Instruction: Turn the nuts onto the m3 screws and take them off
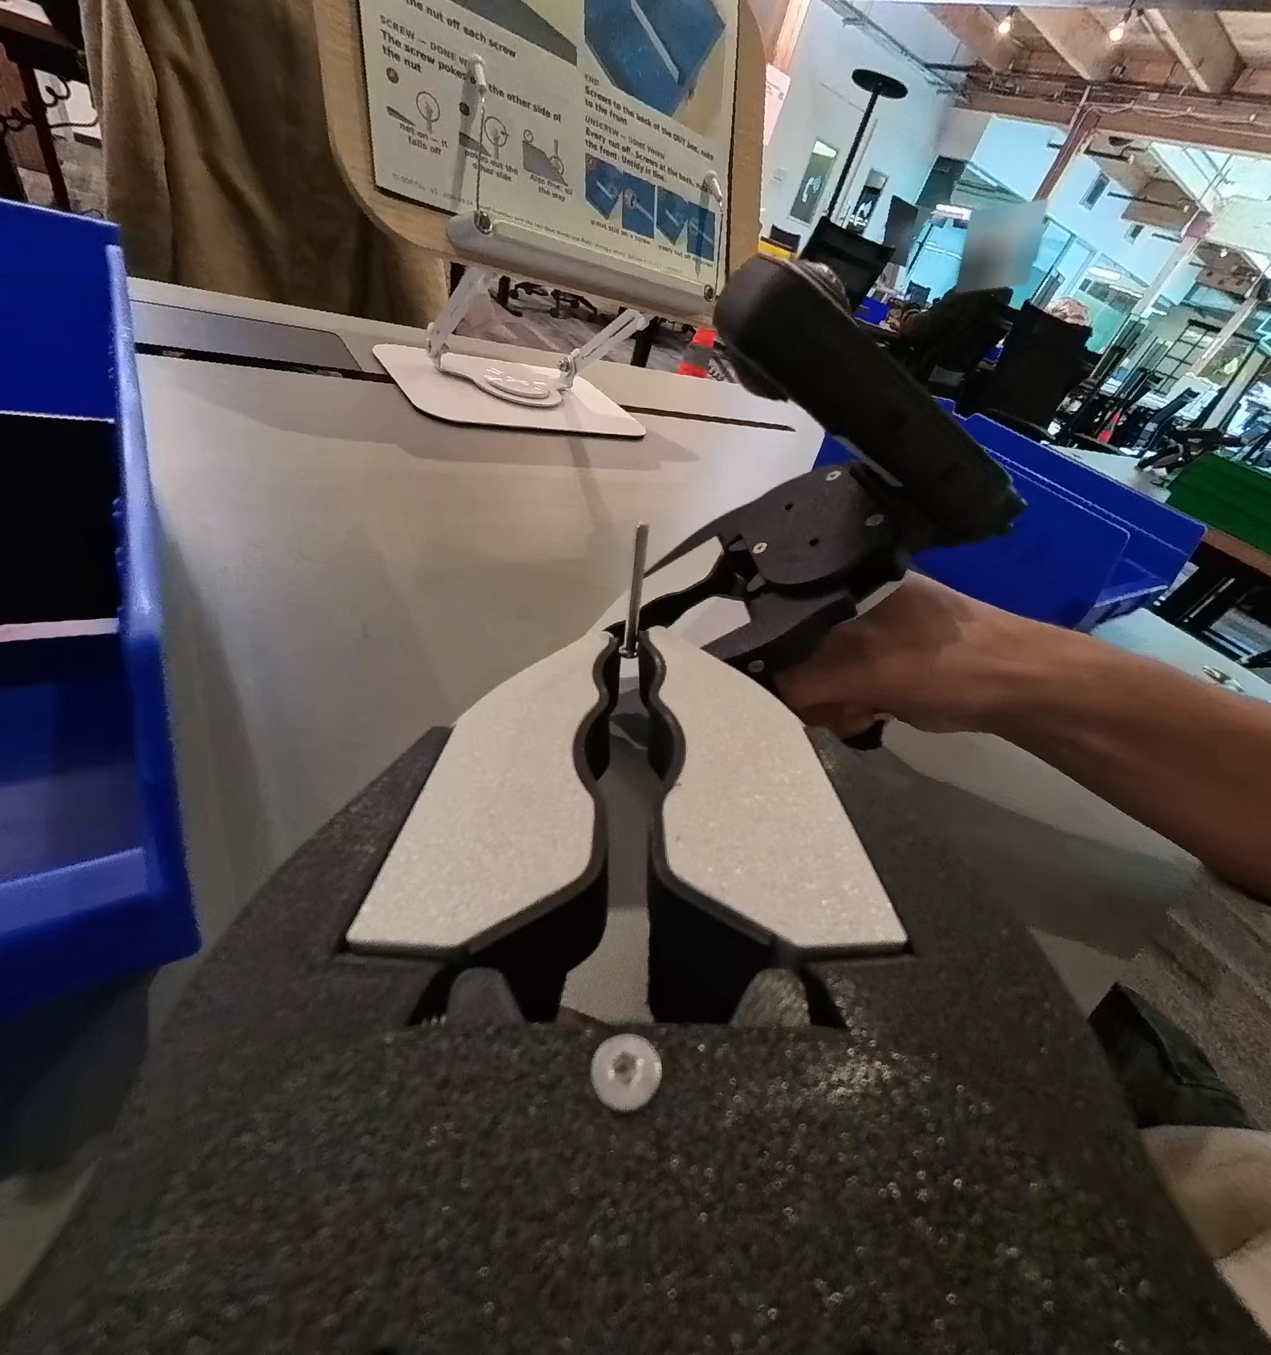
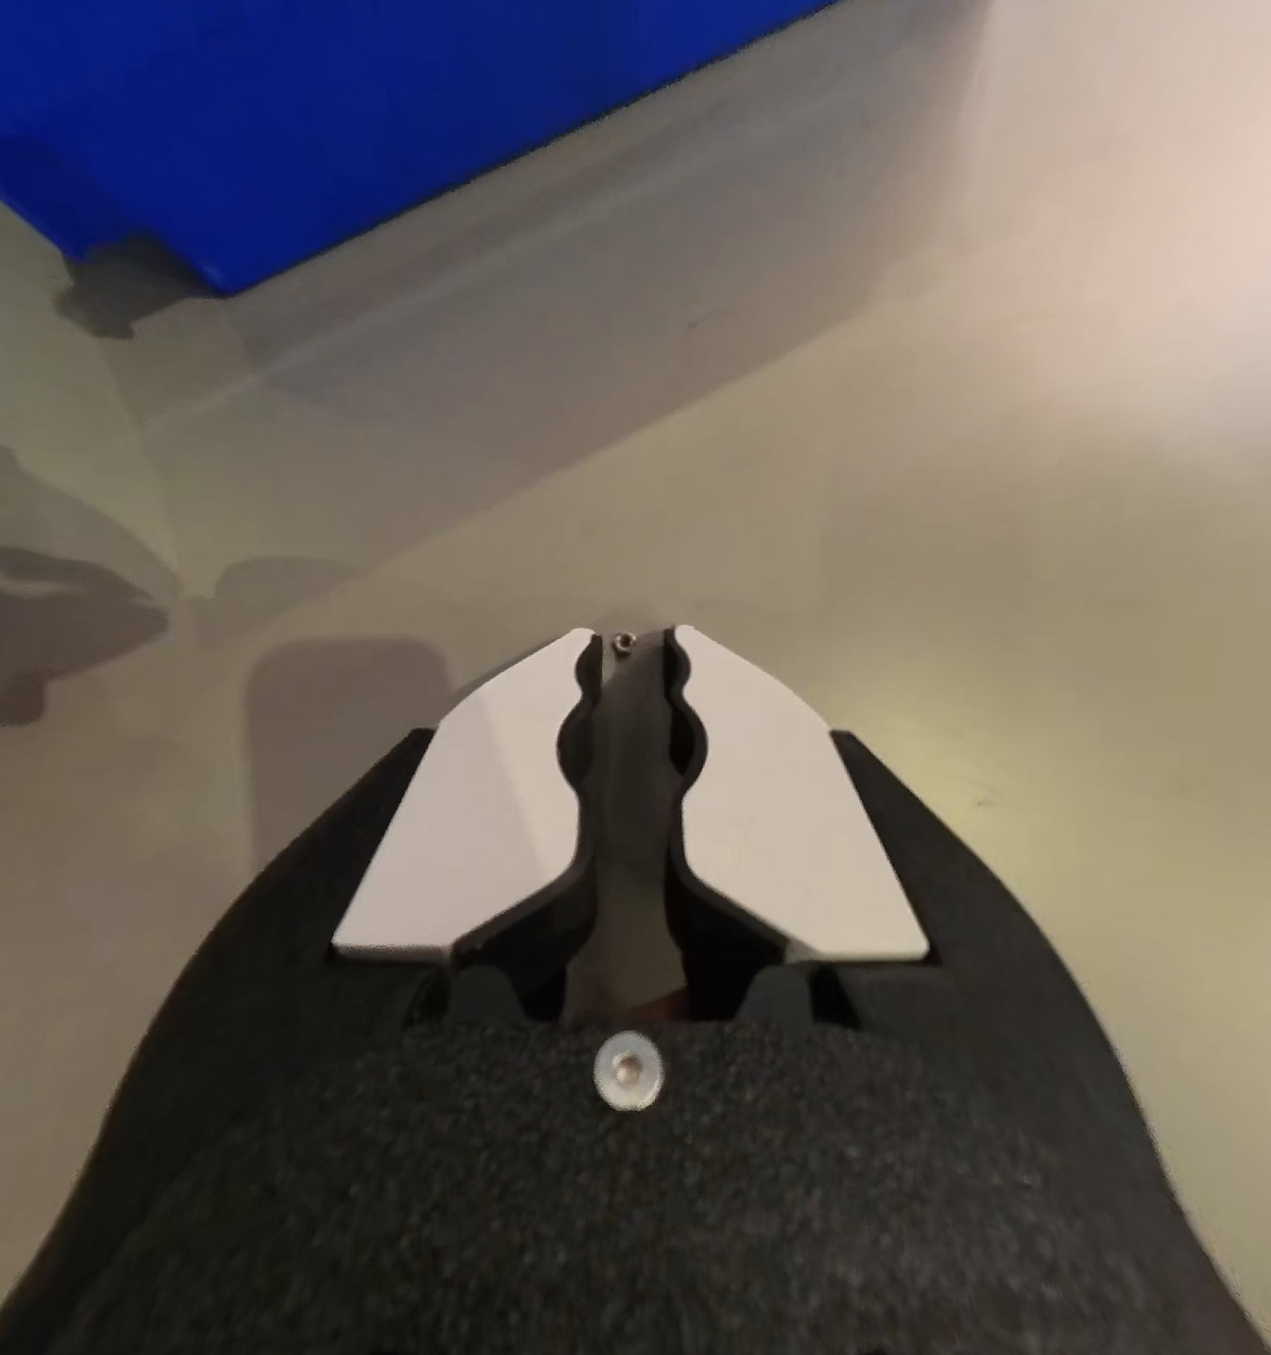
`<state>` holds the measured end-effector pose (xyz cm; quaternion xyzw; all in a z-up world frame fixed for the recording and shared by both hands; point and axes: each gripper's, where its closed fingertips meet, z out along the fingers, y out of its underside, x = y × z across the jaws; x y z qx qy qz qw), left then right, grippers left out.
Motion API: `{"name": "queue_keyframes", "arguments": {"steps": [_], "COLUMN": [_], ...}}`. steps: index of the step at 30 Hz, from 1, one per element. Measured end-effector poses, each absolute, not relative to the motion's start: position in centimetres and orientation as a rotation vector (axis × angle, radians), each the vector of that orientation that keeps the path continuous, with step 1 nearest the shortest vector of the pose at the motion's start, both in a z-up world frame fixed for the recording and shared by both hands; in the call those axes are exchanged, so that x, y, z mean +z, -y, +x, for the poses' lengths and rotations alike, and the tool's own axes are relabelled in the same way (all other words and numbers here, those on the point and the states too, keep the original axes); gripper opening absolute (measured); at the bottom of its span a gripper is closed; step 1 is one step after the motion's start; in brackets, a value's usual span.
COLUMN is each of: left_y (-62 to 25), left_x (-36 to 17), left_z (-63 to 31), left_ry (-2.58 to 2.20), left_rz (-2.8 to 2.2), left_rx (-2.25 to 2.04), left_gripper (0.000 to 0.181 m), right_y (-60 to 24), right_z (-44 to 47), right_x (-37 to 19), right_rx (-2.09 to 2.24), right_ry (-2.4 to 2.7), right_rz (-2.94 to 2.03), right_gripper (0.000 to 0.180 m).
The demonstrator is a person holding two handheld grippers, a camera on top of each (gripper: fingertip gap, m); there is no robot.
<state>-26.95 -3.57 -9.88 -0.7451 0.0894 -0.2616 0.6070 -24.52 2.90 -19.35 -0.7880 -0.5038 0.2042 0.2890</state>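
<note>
Left hand-held gripper (image 1: 628, 649) pinches an M3 screw (image 1: 636, 586) upright above the bench (image 1: 397, 528); right hand-held gripper (image 2: 628, 644), jaws slightly spread, closes on a nut (image 2: 623, 644) lying there, evidently for pickup, then threading.

1. Left wrist view: looks forward, level and low over the pale grey surface (image 1: 368, 557), toward an upright instruction board (image 1: 544, 110).
2. Right wrist view: tilted steeply down, close above that surface (image 2: 911, 513); both views share it.
</note>
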Motion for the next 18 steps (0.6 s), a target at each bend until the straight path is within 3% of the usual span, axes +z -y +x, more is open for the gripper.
{"name": "queue_keyframes", "arguments": {"steps": [1,3,12,18], "left_y": [3.58,3.59,3.68,3.71], "left_x": [-9.90,-9.92,-9.79,-9.78], "left_z": [-26.89,-26.78,-26.78,-26.70], "left_ry": [-0.211,-0.220,-0.218,-0.223], "left_rz": [-1.724,-1.725,-1.716,-1.715], "left_rx": [-0.602,-0.601,-0.622,-0.628], "left_gripper": [0.004,0.004,0.004,0.004], "right_y": [-2.89,-2.75,-2.36,-2.49], "right_z": [-24.54,-24.70,-24.91,-24.77], "right_x": [-19.34,-19.33,-19.35,-19.29], "right_rx": [0.531,0.518,0.446,0.448], "right_ry": [1.312,1.228,1.098,1.102], "right_rz": [-2.119,-2.141,-2.173,-2.166], "right_gripper": [0.017,0.022,0.005,0.004]}}
